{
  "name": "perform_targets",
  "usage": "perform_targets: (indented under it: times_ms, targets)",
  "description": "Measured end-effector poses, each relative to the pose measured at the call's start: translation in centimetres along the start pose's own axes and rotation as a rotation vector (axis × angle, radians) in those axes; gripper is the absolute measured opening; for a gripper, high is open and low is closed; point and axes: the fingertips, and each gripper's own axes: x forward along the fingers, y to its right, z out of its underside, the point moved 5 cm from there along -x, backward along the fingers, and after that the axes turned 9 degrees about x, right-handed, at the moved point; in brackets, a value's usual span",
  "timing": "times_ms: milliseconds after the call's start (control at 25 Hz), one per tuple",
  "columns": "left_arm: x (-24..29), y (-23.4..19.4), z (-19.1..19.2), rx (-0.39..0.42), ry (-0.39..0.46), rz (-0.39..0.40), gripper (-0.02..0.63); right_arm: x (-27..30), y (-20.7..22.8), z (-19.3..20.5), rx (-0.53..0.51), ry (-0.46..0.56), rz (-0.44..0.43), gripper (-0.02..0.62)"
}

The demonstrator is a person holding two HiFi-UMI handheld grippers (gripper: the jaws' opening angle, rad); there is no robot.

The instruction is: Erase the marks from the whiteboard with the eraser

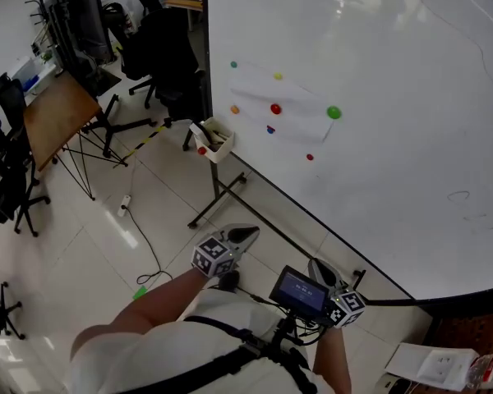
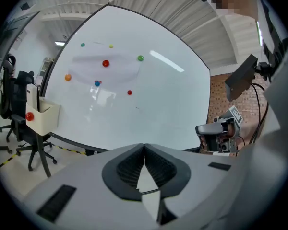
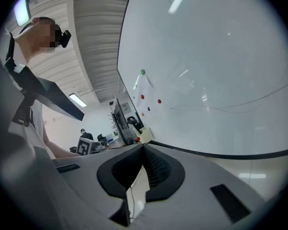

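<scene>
Head view, whiteboard (image 1: 378, 121), coloured magnets (image 1: 334, 112), screen (image 1: 301, 291) text unreadable

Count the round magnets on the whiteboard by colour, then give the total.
green magnets: 2
red magnets: 2
yellow magnet: 1
orange magnet: 1
blue magnet: 1
Total: 7
</scene>
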Motion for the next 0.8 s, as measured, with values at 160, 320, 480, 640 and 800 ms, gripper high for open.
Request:
perform_targets:
  times_ms: [160,320,480,640,800]
  targets:
    - [-0.2,-6.5,-0.3,-0.006,-0.001,-0.072,0.028,4.1,0.1,-1.1,0.002,-0.016,0.009,0.005]
    - [-1.6,-13.7,-1.4,-0.052,0.026,-0.211,0.028,7.7,-0.3,-2.4,-0.013,-0.029,0.015,0.005]
    - [-3.3,-20.9,-1.5,-0.094,0.052,-0.365,0.029,11.8,0.0,-3.3,-0.036,-0.042,0.007,0.005]
    - [-4.3,-26.1,-1.4,-0.042,0.051,-0.436,0.029,15.3,0.1,-3.5,-0.062,-0.045,0.0,0.005]
    - [-5.4,-30.5,-1.6,-0.006,0.051,-0.509,0.075,17.7,-0.4,-3.1,-0.049,-0.062,-0.001,0.004]
